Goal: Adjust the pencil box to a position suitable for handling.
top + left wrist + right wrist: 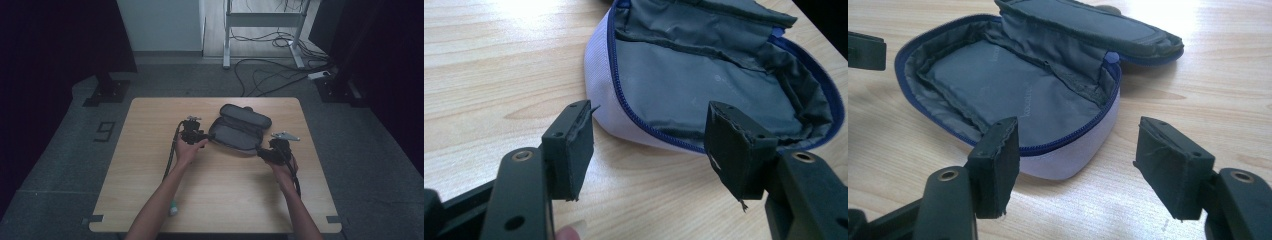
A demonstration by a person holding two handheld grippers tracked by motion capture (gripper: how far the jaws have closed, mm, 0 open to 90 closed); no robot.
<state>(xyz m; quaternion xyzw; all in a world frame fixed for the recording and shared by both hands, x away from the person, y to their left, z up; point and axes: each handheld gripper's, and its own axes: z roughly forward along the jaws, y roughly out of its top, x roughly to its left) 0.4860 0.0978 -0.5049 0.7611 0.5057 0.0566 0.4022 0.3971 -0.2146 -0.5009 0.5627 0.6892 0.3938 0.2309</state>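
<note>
Dim room, grey floor, pale wooden table [215, 200] with its near edge at the bottom of the high view. Nearest, two bare forearms coming in from below, and a small pale green-tipped thing [173, 207] lying on the wood beside the left forearm; too small to tell what. Further up, left hand [186, 151] around the left gripper [206, 136], jaws spread wide and holding nothing, their tips just at the left end of the case [239, 130]; in the left gripper view the rounded white end of the case [704, 85] sits between and just beyond the two pads, one pad [579, 145] close by its wall. Right hand [281, 167] on the right gripper [261, 151], likewise wide open and empty, at the case's right near corner; in the right gripper view the case [1013, 95] ahead of the jaws, left pad [995, 162] in front of its near rim. Case unzipped near mid-table, grey lining up, blue zip round the rim, lid folded back on the far side. Beyond the table, cables [270, 70] on the floor and a white frame [260, 25].
</note>
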